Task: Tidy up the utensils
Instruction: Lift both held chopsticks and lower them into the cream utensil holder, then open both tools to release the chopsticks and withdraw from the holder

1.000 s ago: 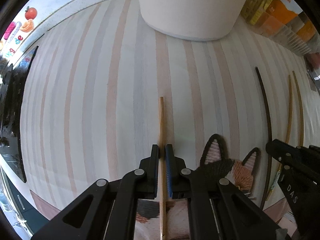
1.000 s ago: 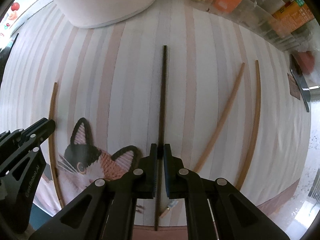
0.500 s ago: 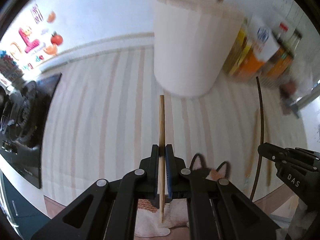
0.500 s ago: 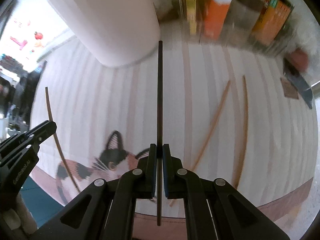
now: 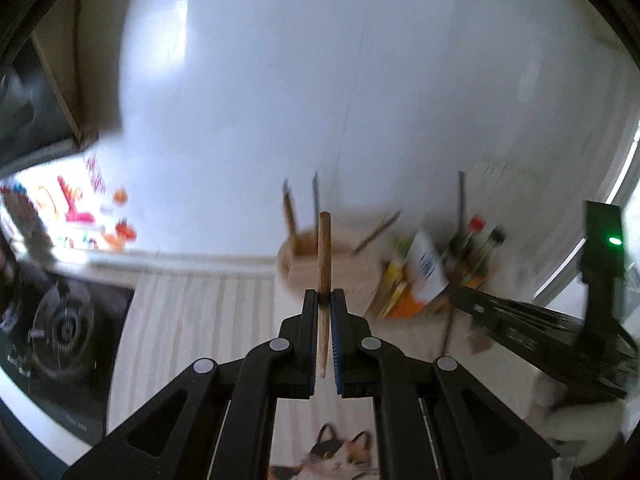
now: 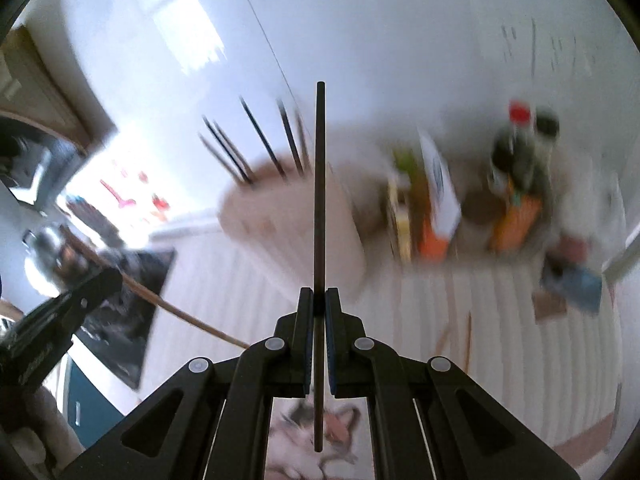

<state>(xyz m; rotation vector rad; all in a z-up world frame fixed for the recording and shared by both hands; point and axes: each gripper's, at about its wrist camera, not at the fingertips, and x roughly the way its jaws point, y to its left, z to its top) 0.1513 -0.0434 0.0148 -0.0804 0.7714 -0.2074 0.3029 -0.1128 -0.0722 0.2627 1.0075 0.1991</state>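
My left gripper (image 5: pixel 324 300) is shut on a light wooden chopstick (image 5: pixel 324 248), held up in the air and pointing at the white utensil holder (image 5: pixel 320 268), which stands farther back with several chopsticks in it. My right gripper (image 6: pixel 319 300) is shut on a dark chopstick (image 6: pixel 319 184), also lifted, in line with the same holder (image 6: pixel 280 220). The right gripper shows at the right of the left wrist view (image 5: pixel 520 332). The left gripper (image 6: pixel 60 320) with its wooden chopstick (image 6: pixel 180 312) shows at the left of the right wrist view. Both views are blurred.
Bottles and boxes (image 5: pixel 432 276) stand right of the holder against the white wall. A black stove (image 5: pixel 60 320) lies at the left. Two wooden chopsticks (image 6: pixel 460 332) lie on the striped cloth (image 6: pixel 480 360), which has a cat picture (image 6: pixel 328 432) near its front edge.
Both grippers have risen from the striped cloth with their chopsticks and tilted up, so the holder's rim and the wall now show. Both stay shut.
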